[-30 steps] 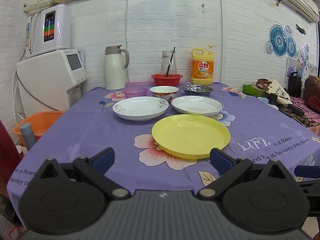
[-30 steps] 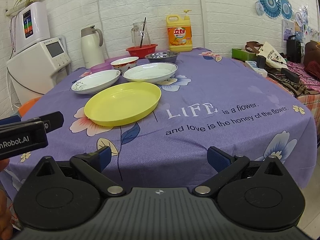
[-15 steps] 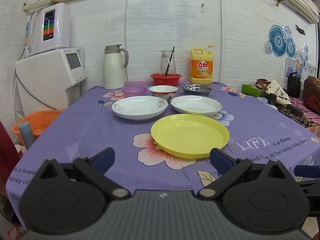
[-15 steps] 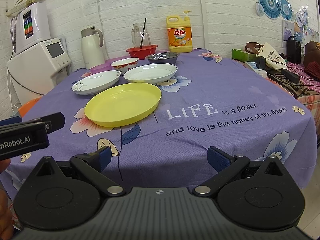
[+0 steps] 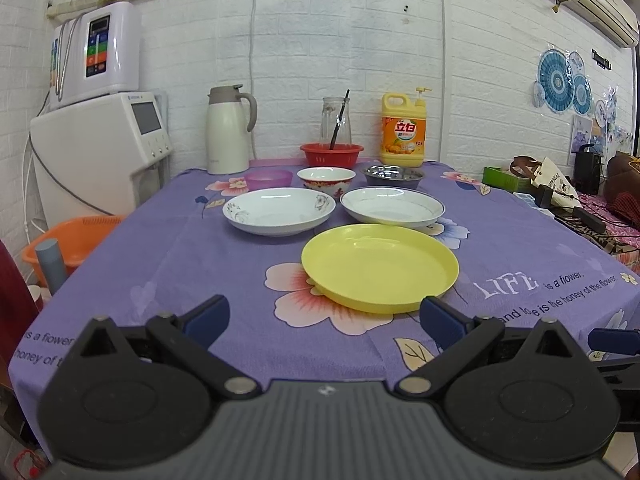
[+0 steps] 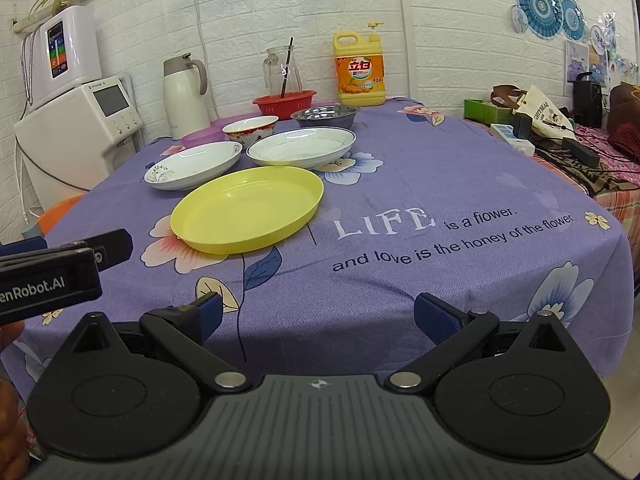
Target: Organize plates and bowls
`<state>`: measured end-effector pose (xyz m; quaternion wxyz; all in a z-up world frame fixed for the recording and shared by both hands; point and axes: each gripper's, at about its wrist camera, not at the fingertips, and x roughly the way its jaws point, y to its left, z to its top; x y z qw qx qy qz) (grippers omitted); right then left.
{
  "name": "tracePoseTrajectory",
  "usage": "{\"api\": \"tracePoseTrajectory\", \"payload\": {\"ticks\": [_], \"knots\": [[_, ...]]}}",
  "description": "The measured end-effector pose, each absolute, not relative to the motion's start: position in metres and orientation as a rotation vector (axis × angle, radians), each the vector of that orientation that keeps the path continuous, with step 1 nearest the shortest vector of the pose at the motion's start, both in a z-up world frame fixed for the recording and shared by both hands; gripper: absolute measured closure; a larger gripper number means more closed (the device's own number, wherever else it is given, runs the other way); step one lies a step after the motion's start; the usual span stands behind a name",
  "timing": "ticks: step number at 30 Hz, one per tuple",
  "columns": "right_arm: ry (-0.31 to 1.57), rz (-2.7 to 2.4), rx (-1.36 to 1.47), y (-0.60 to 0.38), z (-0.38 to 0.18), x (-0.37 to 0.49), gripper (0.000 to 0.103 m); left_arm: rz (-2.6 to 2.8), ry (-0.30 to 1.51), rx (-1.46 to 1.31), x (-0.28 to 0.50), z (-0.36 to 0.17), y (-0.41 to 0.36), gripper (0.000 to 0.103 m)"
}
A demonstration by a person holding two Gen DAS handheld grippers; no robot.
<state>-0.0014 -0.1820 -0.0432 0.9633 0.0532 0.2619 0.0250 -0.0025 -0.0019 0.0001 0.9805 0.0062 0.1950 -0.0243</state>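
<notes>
Little is changing between the earlier views and this one: the left tongs (image 5: 322, 312) and right tongs (image 6: 316, 314) are still hovering short of the tabletop (image 5: 160, 264), both spread wide and holding nothing, so the sorting is, by the look of it, not yet beginning. Going left to right, the flowered white plate (image 5: 279, 210) and the blue-rimmed white plate (image 5: 393, 207) are sitting side by side, with the pink bowl (image 5: 268, 179), red-patterned bowl (image 5: 326, 179) and steel bowl (image 5: 393, 175) behind them, and the glossy, shallow yellow plate (image 5: 380, 266) is lying nearest, empty
</notes>
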Motion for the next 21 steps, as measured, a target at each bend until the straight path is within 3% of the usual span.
{"api": "tracePoseTrajectory", "payload": {"ticks": [21], "knots": [[0.515,0.052,0.107,-0.1819,-0.0408,-0.0048,0.0,-0.049,0.393,0.0,-0.0025,-0.0005,0.0002,0.003]]}}
